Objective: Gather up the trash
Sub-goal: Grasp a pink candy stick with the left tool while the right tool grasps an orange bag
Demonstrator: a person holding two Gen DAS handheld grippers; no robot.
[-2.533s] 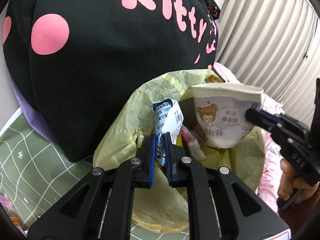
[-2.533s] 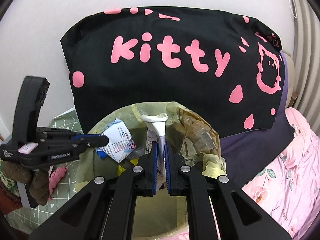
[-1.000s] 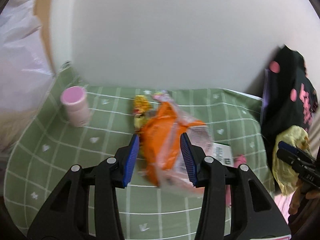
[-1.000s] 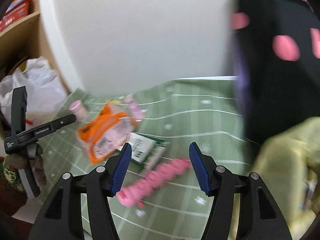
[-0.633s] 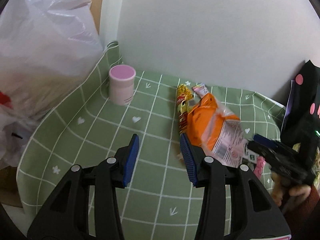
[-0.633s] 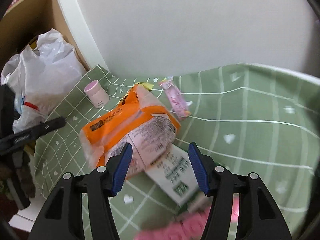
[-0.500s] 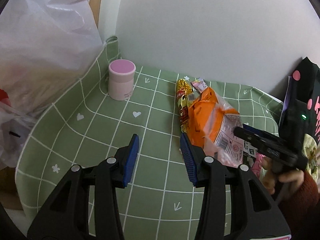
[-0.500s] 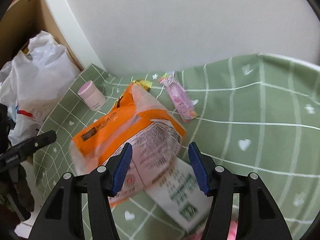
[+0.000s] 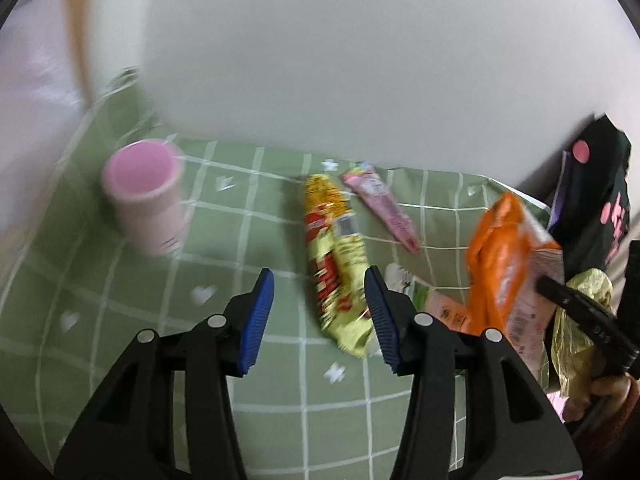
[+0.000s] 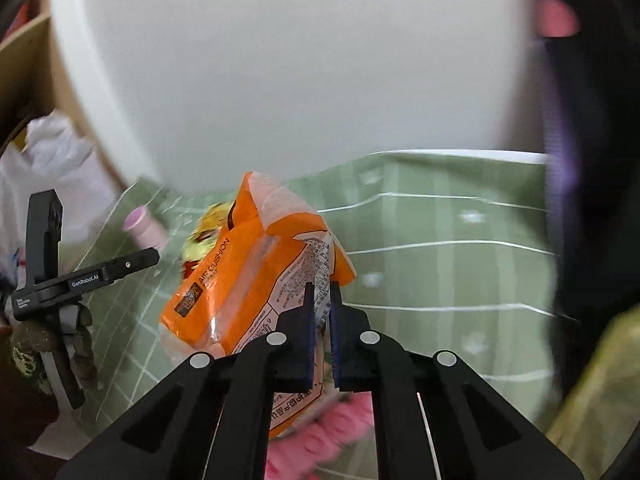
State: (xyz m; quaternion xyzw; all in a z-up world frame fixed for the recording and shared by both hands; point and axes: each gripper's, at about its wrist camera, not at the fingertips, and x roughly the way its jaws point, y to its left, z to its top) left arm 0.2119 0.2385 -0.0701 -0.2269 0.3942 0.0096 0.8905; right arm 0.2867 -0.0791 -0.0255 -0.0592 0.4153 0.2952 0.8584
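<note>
Your right gripper [image 10: 320, 304], low in the centre of the right wrist view, is now pinching the orange bag [image 10: 256, 272]: half a second ago its blue pads stood wide on either side of that bag, and they have just been closing onto the printed clear panel at its lower right. The bag is tilting up and left from the pads, and you are seeing "AIR CUSHION" running along its orange side, with fine print on the pale panel too small to read. Under it, at the bottom of that view, a blurred pink wrapper [image 10: 320, 436] is lying on the green checked cloth [image 10: 440, 264]. Your left gripper [image 9: 318, 312] is standing spread over the cloth at lower centre of the left wrist view, its jaws having just opened a little further, with nothing pressed between them; the lower end of the yellow-and-red snack wrapper [image 9: 336, 264] is now lying between the pads, where half a second ago it lay beyond them. Just right of it, further up, a narrow pink sachet [image 9: 380, 208] is lying. At the left the pink-lidded jar [image 9: 144, 200] is standing upright, blurred. In the right wrist view "GenRobot.AI" is reading on the left gripper's arm at the left edge.
</note>
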